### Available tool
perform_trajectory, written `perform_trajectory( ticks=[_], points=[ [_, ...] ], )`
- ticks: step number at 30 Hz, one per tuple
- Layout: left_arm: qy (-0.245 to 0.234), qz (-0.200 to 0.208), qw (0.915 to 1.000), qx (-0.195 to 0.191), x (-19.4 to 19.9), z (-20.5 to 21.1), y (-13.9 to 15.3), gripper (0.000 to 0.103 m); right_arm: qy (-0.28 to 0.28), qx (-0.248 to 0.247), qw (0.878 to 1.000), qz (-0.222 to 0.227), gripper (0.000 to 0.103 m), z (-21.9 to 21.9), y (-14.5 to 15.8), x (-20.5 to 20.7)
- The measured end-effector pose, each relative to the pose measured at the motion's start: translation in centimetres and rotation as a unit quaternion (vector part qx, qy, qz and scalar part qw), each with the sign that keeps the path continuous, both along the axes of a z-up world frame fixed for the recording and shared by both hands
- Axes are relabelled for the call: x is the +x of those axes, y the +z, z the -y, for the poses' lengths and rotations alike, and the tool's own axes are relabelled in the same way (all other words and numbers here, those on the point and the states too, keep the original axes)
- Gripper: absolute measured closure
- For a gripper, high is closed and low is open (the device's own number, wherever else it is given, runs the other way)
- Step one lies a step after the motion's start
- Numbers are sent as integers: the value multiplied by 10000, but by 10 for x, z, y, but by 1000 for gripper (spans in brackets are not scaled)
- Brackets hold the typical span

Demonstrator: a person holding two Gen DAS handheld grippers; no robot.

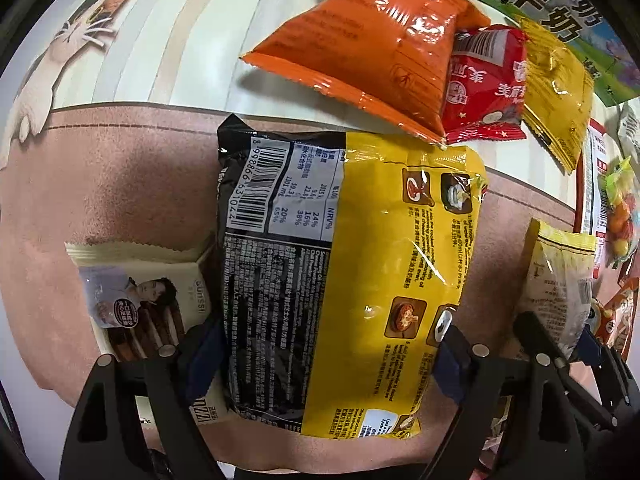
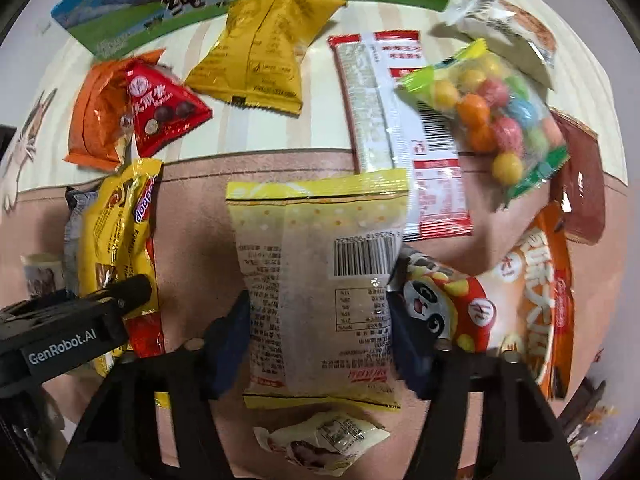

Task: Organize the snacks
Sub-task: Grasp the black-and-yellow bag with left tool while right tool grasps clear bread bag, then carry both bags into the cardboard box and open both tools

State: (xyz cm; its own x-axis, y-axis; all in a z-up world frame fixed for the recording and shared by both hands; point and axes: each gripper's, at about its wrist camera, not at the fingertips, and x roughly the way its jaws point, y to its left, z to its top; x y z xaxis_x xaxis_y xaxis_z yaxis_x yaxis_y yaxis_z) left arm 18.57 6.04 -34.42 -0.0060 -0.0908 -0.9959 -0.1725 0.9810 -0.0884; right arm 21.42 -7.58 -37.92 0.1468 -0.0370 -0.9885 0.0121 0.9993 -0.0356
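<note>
Pink mat [image 1: 120, 184] under scattered snack packets [image 2: 264, 52]

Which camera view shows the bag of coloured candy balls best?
The right wrist view: the candy bag lies there whole, with every ball clear. The left wrist view shows only a squeezed sliver of it at the right edge.

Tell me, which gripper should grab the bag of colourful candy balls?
Probably the right gripper: the candy bag lies just ahead of it, though a pale yellow packet sits between its fingers. The left gripper straddles the noodle pack.
</note>
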Motion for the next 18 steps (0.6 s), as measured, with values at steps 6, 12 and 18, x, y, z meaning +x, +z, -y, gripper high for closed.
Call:
perform_trajectory(
  ticks=[6,12,18],
  points=[
    [-16,121,9999,88,-25,13,45,18,-714,1254,9895,12,58,23,20,1],
    [144,295,9993,179,-35,26,88,18,-831,2459,9656,150,58,42,47,8],
    [410,584,9974,76,-35,42,155,18,-592,3007,9512,345,59,76,82,14]
  ],
)
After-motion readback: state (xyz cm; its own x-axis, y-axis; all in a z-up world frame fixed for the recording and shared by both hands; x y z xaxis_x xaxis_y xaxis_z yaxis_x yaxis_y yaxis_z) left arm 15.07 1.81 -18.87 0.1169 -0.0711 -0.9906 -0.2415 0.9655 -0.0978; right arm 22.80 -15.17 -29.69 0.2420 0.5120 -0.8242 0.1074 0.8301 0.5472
